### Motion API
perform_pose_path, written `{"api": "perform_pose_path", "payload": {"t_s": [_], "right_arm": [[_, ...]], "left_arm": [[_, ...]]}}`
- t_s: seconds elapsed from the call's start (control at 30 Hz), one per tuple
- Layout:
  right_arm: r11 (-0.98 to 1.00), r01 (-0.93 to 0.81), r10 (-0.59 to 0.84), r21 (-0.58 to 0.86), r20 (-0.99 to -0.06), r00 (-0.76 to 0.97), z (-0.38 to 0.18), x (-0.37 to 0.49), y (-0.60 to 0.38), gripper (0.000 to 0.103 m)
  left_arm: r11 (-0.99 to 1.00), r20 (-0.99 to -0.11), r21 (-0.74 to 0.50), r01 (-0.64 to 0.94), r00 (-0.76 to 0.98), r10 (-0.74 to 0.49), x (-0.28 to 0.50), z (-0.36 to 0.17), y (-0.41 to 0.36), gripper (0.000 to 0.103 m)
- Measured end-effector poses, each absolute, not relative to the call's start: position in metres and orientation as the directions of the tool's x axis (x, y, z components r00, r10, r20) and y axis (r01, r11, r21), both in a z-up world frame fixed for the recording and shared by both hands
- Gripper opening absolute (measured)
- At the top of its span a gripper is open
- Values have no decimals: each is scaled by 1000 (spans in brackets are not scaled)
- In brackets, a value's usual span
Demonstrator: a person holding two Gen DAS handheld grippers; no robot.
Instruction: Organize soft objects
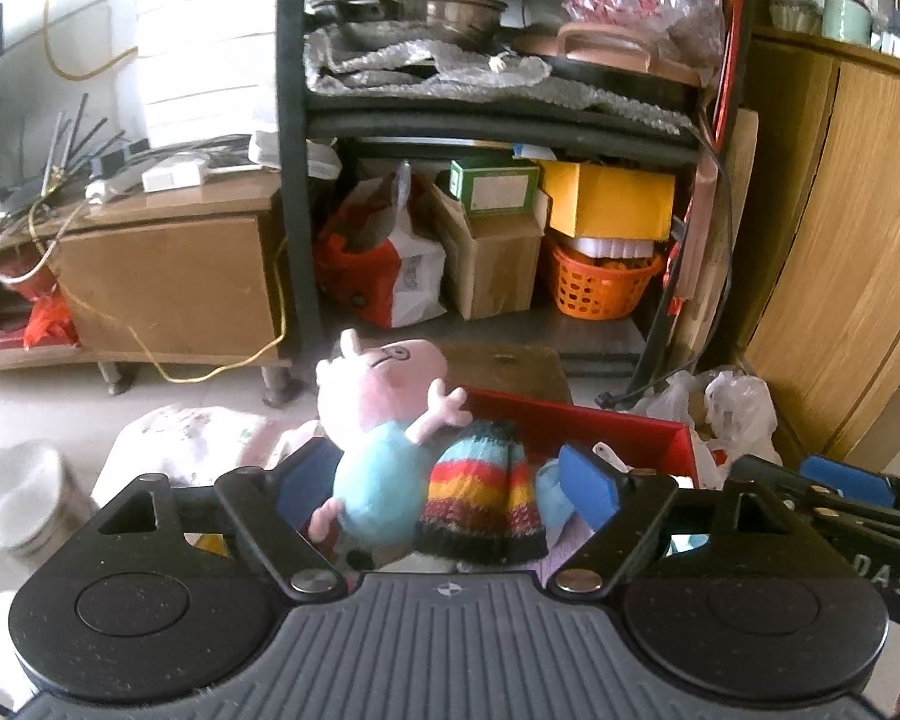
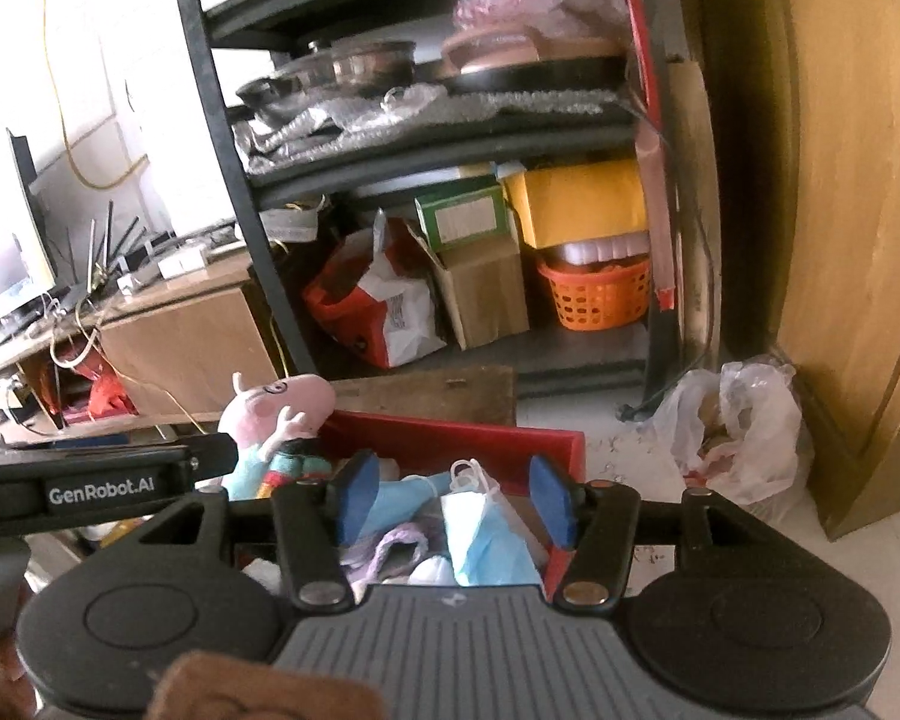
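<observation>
Left wrist view: left gripper (image 1: 444, 483) jaws wide apart over red box (image 1: 576, 420), pads clear of pig plush (image 1: 378, 420) and striped knit hat (image 1: 480, 492) lying in the box's near-left part. Right gripper (image 2: 453, 495) jaws part open, nothing pinched, above blue face mask (image 2: 486, 534) inside the box. Behind the box: black shelf rack (image 1: 297, 180) with orange basket (image 1: 600, 285)

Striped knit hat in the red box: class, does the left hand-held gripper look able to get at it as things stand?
Probably yes. The left hand-held gripper is open, and the striped knit hat lies uncovered right between its pads. Only the pig plush toy leaning against the hat might get pinched as well.
</observation>
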State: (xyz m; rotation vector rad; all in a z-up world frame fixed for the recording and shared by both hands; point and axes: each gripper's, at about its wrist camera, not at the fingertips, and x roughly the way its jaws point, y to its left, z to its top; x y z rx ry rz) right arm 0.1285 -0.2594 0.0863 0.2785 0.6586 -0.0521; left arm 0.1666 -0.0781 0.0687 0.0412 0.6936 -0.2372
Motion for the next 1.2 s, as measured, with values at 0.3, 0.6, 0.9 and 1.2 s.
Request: {"api": "perform_pose_path", "payload": {"t_s": [0.3, 0.6, 0.9, 1.2], "right_arm": [[956, 116, 64, 270, -578, 814, 102, 78, -244, 30], [953, 73, 103, 295, -538, 836, 112, 46, -224, 31], [947, 39, 136, 318, -509, 850, 115, 24, -209, 31], [947, 33, 136, 319, -494, 859, 117, 12, -206, 36]], "left_arm": [[977, -612, -38, 210, 768, -189, 121, 78, -51, 81], [980, -590, -31, 199, 788, -178, 90, 80, -33, 82], [976, -574, -32, 217, 795, -196, 66, 83, -27, 83], [976, -578, -46, 214, 791, -201, 59, 81, -19, 84]]}}
